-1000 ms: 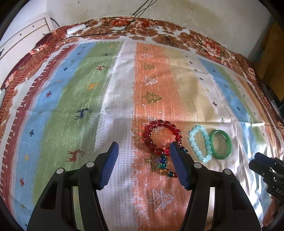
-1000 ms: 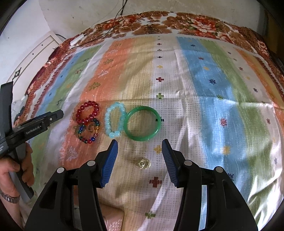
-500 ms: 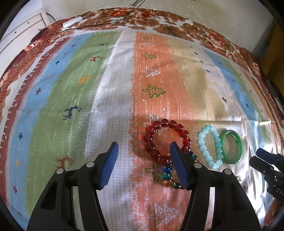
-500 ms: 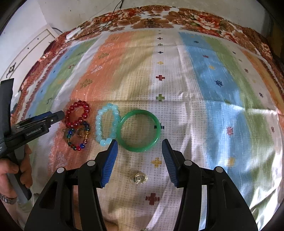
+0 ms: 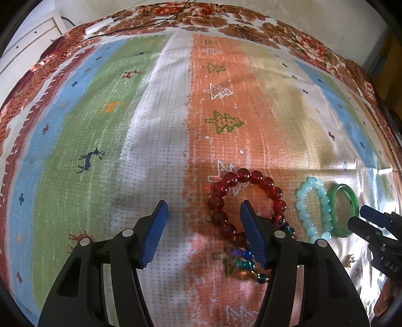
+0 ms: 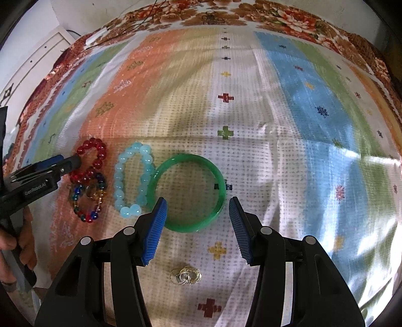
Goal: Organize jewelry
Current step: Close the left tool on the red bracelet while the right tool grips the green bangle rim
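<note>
A red bead bracelet [image 5: 251,201] lies on the striped cloth, with a multicoloured bead bracelet [image 5: 247,261] just below it. A pale blue bead bracelet [image 5: 314,208] and a green bangle [image 5: 343,210] lie to its right. My left gripper [image 5: 203,223] is open, its right finger over the red bracelet's lower edge. In the right wrist view my right gripper [image 6: 198,221] is open, with the green bangle [image 6: 187,192] just ahead between its fingers. A small gold trinket [image 6: 186,276] lies under the right gripper. The red [image 6: 91,159], multicoloured [image 6: 88,201] and pale blue [image 6: 133,179] bracelets show at left.
The striped cloth [image 5: 150,125] covers the whole surface, with a floral border [image 5: 251,22] at the back. A white strip with cables [image 5: 96,26] lies at the far left edge. White furniture [image 5: 30,42] stands beyond the left corner.
Both grippers have moved forward and lower toward the jewelry. The green bangle now sits between the right gripper's fingertips; the left gripper's right finger now overlaps the red bracelet.
</note>
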A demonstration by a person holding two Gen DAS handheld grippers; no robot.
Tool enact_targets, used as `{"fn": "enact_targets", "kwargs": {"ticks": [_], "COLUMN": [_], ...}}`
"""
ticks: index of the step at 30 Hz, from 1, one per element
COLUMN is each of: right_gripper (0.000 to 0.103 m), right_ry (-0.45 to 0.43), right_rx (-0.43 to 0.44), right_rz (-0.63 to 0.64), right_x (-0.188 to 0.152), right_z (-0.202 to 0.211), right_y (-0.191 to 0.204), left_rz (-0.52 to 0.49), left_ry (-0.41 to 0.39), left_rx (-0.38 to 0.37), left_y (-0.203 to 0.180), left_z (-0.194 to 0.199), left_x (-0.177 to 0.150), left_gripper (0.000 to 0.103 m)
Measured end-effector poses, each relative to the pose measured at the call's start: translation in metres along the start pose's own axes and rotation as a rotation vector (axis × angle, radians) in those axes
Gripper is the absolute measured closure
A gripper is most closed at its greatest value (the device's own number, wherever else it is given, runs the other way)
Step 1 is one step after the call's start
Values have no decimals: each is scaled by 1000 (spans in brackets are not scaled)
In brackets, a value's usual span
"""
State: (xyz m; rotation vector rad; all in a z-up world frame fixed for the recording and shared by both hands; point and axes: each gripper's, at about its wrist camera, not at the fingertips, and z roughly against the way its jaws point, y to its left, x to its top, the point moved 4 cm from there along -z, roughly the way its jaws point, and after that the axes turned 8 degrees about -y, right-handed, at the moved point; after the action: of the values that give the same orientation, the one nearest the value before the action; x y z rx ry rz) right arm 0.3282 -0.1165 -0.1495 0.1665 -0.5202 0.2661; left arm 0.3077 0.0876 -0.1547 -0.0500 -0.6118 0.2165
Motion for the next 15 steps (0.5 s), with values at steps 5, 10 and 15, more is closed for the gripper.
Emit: {"fn": "enact_targets", "kwargs": {"ticks": [5,10,15], "right_gripper": [52,54,82], "right_ry": [11,12,16], "right_rx": [-3,-13,-10], "right_rz": [-7,16,-4], "right_x": [0,-1,-2], "right_z": [-7,-10,-10], "right_y": [-4,-3,-11], "left_rz": [-23,-39,-3], "left_ry": [-1,-3,4], "left_rx": [23,29,5], "left_y": [1,3,11], "left_z": [-5,-7,-4], "left_x": [0,0,0], "left_gripper": [51,70,90]}}
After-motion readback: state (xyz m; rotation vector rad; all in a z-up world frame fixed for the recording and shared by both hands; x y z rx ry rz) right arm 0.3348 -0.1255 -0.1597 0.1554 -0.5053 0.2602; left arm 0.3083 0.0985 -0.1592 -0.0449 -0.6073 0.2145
